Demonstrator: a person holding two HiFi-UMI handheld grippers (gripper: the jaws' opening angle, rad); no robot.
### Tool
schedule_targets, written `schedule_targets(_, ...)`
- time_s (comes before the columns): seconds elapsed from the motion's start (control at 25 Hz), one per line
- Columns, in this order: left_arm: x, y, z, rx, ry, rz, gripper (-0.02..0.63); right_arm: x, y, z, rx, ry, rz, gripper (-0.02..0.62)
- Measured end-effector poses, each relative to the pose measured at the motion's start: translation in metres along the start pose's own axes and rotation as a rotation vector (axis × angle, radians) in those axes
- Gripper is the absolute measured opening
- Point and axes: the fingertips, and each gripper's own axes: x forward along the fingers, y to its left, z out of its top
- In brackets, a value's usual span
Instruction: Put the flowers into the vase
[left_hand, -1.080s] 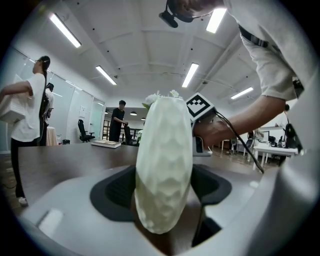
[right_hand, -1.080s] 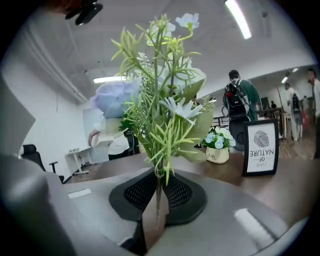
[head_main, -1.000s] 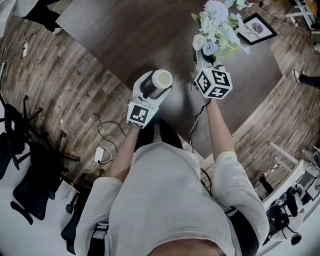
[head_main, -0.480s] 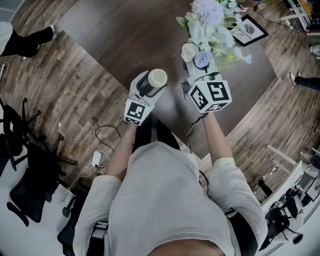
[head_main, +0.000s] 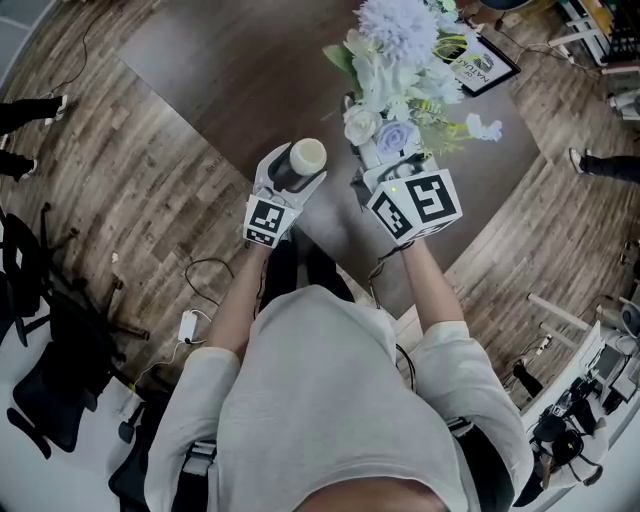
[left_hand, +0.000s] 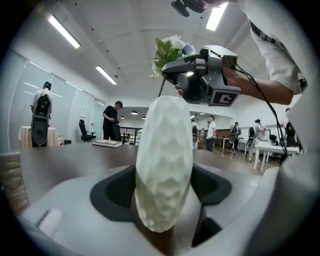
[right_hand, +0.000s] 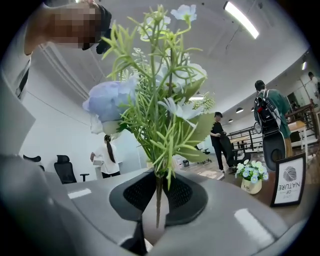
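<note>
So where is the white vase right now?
In the head view, the vase is left of centre, gripped in the left claw, just left of the flowers held by the right claw.

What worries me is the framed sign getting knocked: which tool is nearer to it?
Right. The right tool, shut on the flowers, is down-left of the framed sign in the head view; the left tool, holding the vase, is farther left.
</note>
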Motion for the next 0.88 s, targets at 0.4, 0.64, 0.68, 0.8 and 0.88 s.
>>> schedule_targets(0.4,0.002,0.001,0.001,-0.001,-0.002,0.0,0.341,-0.009,0.022,-0.029,0.024,0.057,0.041,0.043)
schedule_targets(0.64,0.001,0.001,0.002,-0.004,-0.006,0.002,0.341,-0.011,0.031,-0.067,0.017,0.119,0.052,0.046)
schedule_targets(0.68,0.003,0.001,0.002,-0.002,-0.007,0.002,0.341,-0.011,0.032,-0.073,0.014,0.127,0.054,0.049)
schedule_targets(0.8,0.004,0.002,0.003,-0.001,-0.007,0.003,0.341,-0.015,0.036,-0.09,0.001,0.142,0.062,0.054)
schedule_targets(0.88,0.004,0.001,0.003,-0.002,-0.007,0.003,0.341,-0.018,0.039,-0.1,-0.013,0.153,0.066,0.057)
